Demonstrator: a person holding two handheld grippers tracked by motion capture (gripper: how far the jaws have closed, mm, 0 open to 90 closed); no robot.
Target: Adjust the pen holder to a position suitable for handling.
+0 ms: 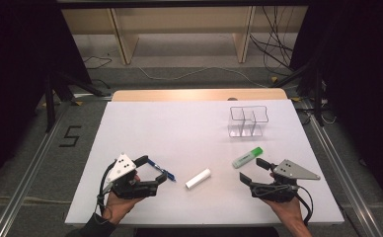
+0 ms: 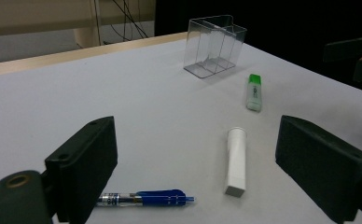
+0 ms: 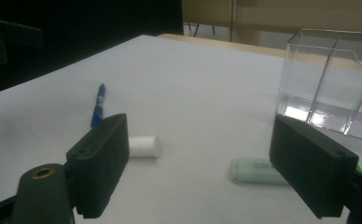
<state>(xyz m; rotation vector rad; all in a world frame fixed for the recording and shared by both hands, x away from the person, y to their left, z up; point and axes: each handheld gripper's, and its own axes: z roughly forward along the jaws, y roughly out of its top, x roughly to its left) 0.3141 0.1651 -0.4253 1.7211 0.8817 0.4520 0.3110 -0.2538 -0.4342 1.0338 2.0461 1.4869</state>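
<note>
Both grippers' jaws gape empty: pen (image 2: 144, 199) by the left gripper (image 2: 198, 163), highlighter (image 3: 256, 170) by the right gripper (image 3: 216, 163).

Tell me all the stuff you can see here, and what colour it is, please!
table: one, white top with a wooden far edge, middle of the room
clear box: one, see-through, with dividers, empty, far right part of the table
highlighter: one, pale green with a bright green cap, lying in front of the box
white tube: one, white, lying near the front middle
pen: one, blue, lying front left
shelf: one, light wood, behind the table
cables: several, dark, on the floor at back
left gripper: one, black, jaws open, near the pen
right gripper: one, black, jaws open, near the highlighter
</note>
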